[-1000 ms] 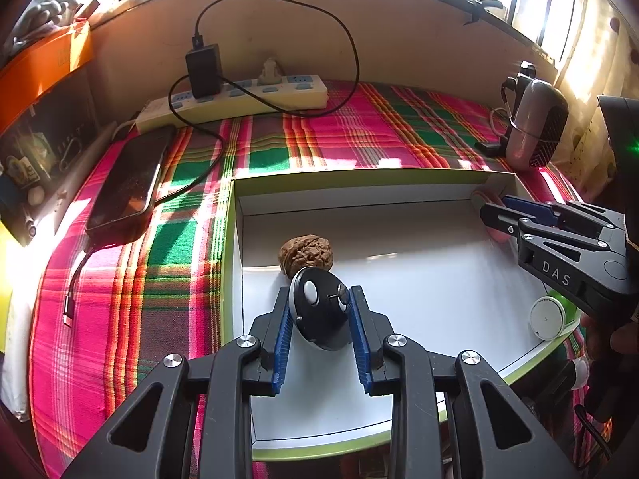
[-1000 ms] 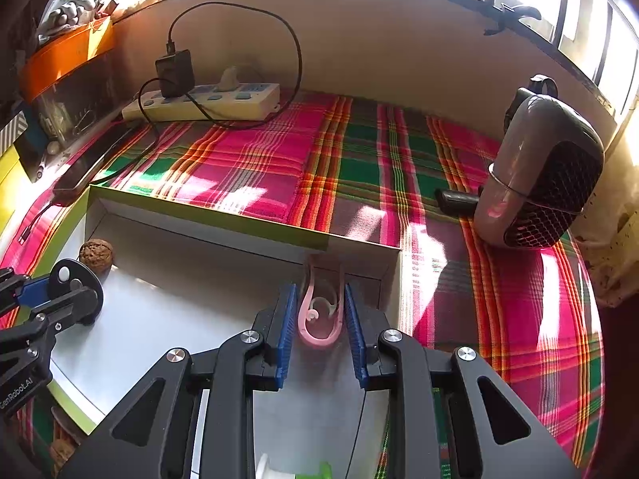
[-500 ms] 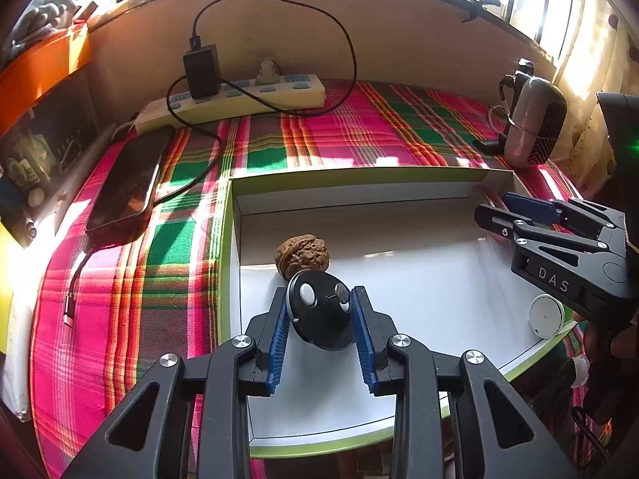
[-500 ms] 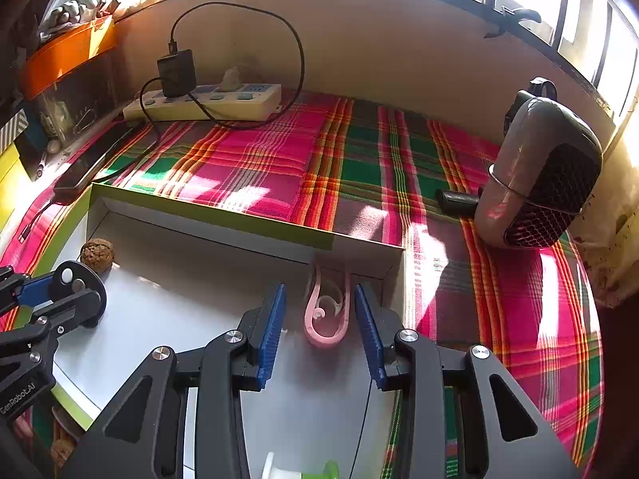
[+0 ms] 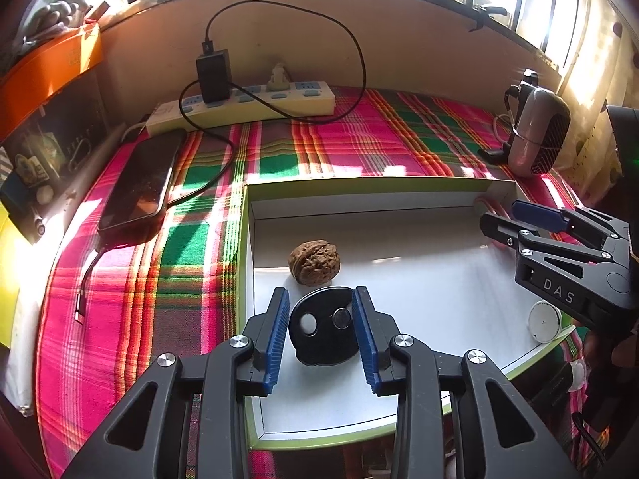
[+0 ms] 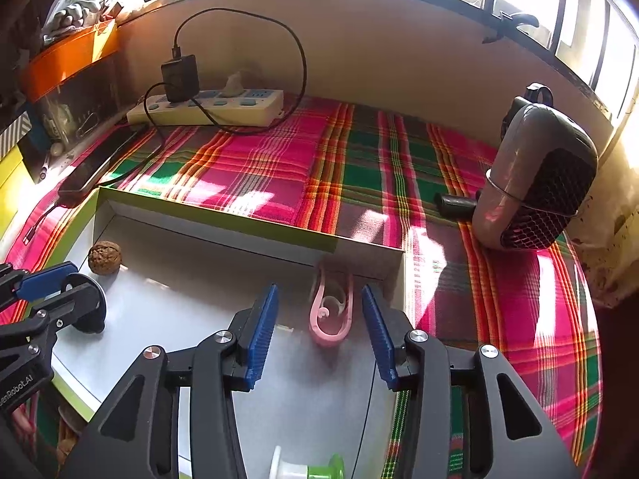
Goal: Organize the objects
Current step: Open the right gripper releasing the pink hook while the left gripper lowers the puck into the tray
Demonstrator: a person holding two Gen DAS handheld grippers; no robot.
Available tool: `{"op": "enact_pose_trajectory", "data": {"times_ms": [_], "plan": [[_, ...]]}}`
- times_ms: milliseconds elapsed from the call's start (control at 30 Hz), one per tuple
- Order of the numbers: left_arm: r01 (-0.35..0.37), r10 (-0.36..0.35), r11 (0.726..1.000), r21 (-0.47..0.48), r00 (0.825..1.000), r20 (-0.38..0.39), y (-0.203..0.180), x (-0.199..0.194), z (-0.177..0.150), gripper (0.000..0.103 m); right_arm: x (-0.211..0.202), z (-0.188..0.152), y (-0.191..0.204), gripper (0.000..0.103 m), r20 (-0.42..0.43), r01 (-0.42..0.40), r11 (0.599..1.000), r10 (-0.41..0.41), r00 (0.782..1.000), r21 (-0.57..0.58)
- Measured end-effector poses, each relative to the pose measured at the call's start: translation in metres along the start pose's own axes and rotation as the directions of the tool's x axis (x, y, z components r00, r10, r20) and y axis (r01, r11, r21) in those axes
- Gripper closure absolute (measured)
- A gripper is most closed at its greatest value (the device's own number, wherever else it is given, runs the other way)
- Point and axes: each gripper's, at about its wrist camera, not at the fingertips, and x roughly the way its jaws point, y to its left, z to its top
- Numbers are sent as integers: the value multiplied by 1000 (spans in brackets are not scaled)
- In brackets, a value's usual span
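the black disc lies low centre on the white tray floor by the walnut, the pink clip in its far right corner, both seemingly placed and freed, as left gripper and right gripper stand apart around them; "das" marks the right gripper

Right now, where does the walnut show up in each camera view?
Left wrist view: the walnut lies in the tray's left part, just beyond the black disc.
Right wrist view: the walnut sits far left, near the tray's back corner.
Shared landmark: the power strip by the wall.
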Motion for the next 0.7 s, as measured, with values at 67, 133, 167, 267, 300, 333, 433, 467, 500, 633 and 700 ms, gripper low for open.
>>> {"op": "enact_pose_trajectory", "data": {"times_ms": [67,133,167,267,300,333,433,467,500,633,700], "plan": [[0,0,1000,-3,1000,4,1,-2,0,72,-2,0,-1,58,4,4,1000,-4,1000,1],[2,-2,1000,-5,1000,8,1,-5,0,72,-6,0,-2,58,8,6,1000,-6,1000,5],[2,-2,1000,-6,1000,10,1,-6,-1,72,-7,0,-2,58,10,7,1000,-7,1000,7],[5,-5,1000,-4,1000,18,0,-12,-2,72,-14,-1,-3,58,18,6,1000,-6,1000,13],[6,-6,1000,-3,1000,22,0,-14,-3,72,-16,-2,-3,58,22,6,1000,-7,1000,14],[7,-7,1000,-1,1000,24,-1,-15,-4,72,-19,-3,-3,58,26,7,1000,-7,1000,16],[11,-11,1000,-2,999,31,-2,-22,-7,72,-27,-5,-4,58,33,9,1000,-10,999,21],[12,-12,1000,-2,999,35,-2,-24,-8,72,-30,-6,-4,58,36,11,1000,-11,999,23],[14,-14,1000,-2,999,40,-1,-27,-10,72,-33,-7,-5,58,39,12,1000,-13,999,25],[21,-20,1000,-2,998,56,-1,-39,-15,72,-48,-14,-6,58,58,12,999,-14,998,30],[26,-25,1000,-5,997,68,0,-46,-19,72,-56,-19,-8,58,67,11,999,-14,998,40]]}}
